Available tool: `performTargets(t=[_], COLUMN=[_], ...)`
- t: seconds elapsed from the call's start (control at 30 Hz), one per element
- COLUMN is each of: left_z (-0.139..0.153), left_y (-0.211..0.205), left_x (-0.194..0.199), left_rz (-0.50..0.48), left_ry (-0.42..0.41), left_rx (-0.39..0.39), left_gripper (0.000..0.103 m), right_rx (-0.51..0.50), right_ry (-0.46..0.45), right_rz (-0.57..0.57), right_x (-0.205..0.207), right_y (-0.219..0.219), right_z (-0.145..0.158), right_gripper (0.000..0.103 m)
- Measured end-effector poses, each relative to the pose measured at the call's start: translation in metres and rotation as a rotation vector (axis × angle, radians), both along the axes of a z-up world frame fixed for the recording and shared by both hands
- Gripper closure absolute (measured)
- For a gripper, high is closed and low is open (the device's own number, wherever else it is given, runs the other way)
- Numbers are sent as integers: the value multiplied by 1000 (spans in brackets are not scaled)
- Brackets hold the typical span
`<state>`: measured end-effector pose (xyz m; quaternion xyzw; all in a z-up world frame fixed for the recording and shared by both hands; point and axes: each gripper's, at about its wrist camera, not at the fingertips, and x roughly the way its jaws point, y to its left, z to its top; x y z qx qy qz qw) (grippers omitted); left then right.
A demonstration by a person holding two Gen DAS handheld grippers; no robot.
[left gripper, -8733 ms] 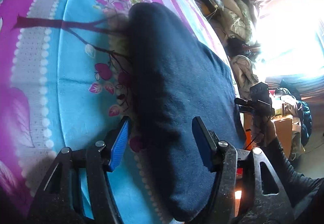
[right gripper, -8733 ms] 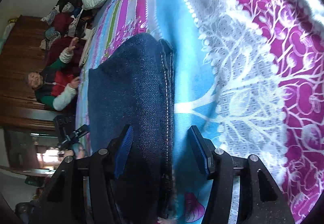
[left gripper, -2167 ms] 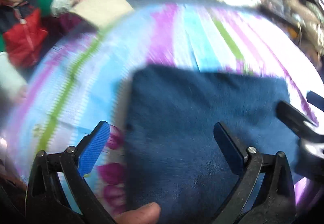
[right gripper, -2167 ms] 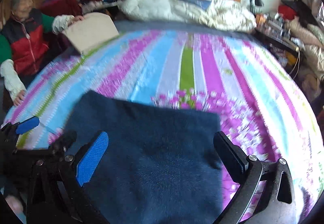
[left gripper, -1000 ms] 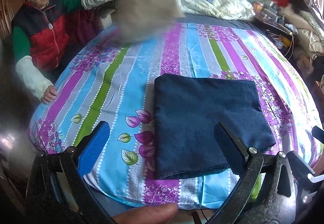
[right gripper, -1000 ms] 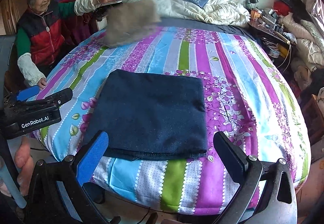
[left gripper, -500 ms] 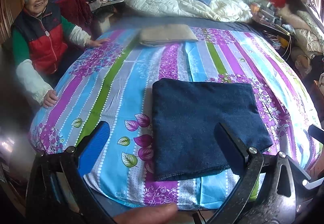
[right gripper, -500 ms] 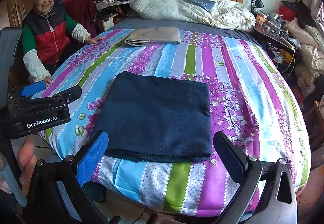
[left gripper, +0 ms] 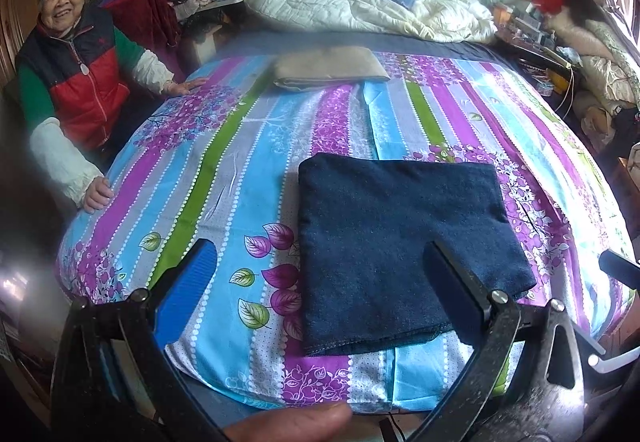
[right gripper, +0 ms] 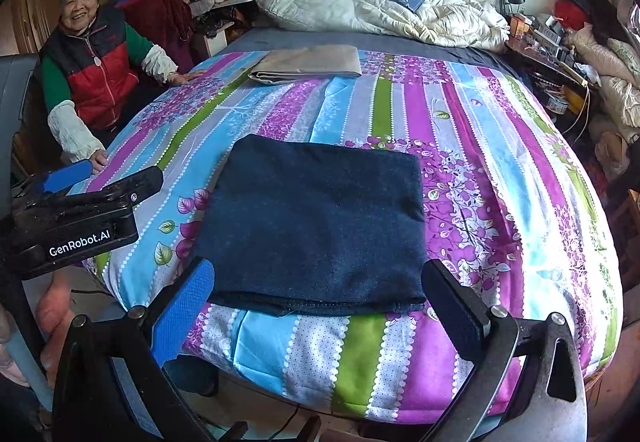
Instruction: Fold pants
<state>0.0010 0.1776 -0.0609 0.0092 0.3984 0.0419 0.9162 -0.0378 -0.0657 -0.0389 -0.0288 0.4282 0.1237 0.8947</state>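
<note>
Folded pants (right gripper: 316, 222) flat on bed (right gripper: 500, 170), 12 o'clock of both grippers; left gripper (left gripper: 320, 290) and right gripper (right gripper: 318, 298) jaws apart, empty.

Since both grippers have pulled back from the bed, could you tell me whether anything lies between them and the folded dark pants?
Nothing visible does. The folded pants lie flat near the striped bedspread's front edge, directly ahead of the open right gripper and open left gripper. The beige folded cloth sits far behind.
</note>
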Motion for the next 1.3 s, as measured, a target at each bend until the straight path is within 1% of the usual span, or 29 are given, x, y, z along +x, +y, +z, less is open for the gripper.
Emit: performTargets(t=[0.23, 0.3, 0.37, 0.47, 0.53, 0.6, 0.67, 0.77, 0.8, 0.83, 0.9, 0.97, 1.03, 1.07, 1.1, 1.13, 1.17, 1.2, 1.23, 1.27, 1.3], left_z=[-2, -3, -3, -1, 4, 13, 29, 54, 65, 71, 84, 93, 103, 108, 111, 113, 113, 110, 105, 98, 85], left_y=[-1, -1, -2, -2, 0, 5, 11, 20, 24, 27, 35, 41, 46, 50, 56, 60, 63, 66, 66, 63, 57], left_x=[2, 3, 3, 2, -1, -6, -17, -41, -54, -62, -77, -85, -92, -94, -94, -93, -91, -86, -82, -78, -69], left_rz=[-5, -7, -9, -6, 5, 31, 62, 127, 157, 176, 208, 226, 246, 252, 249, 240, 227, 211, 197, 177, 144], left_ry=[3, 6, 5, -12, -46, -107, -204, -391, -488, -539, -625, -681, -755, -774, -774, -763, -742, -692, -648, -598, -512], left_rx=[-10, -7, -5, 1, 7, 5, 14, 37, 53, 60, 69, 83, 115, 120, 105, 77, 42, 8, -4, -9, -2], left_gripper=[0, 0, 0, 0, 0, 0, 0, 0, 0, 0, 0, 0, 0, 0, 0, 0, 0, 0, 0, 0, 0], right_rx=[14, 12, -5, -49, -74, -120, -133, -155, -154, -150, -139, -126, -104, -85, -53, -32, -20, -27, -31, -40, -46], right_ry=[7, 10, -6, -97, -208, -349, -496, -686, -753, -794, -825, -824, -815, -784, -714, -655, -576, -491, -424, -331, -273], right_rz=[2, 5, 0, -26, -49, -92, -135, -212, -237, -253, -260, -265, -259, -242, -205, -176, -152, -132, -116, -112, -113], right_x=[3, 3, 2, -4, -14, -30, -48, -76, -86, -93, -100, -101, -98, -93, -82, -77, -65, -53, -43, -31, -23], right_y=[0, 0, 0, -1, -2, -3, -7, -14, -16, -18, -20, -19, -18, -17, -16, -12, -8, -1, 3, 7, 8], right_z=[-1, -1, 2, 19, 41, 69, 102, 136, 146, 152, 162, 167, 166, 164, 157, 150, 138, 121, 104, 84, 68], right_gripper=[0, 0, 0, 0, 0, 0, 0, 0, 0, 0, 0, 0, 0, 0, 0, 0, 0, 0, 0, 0, 0])
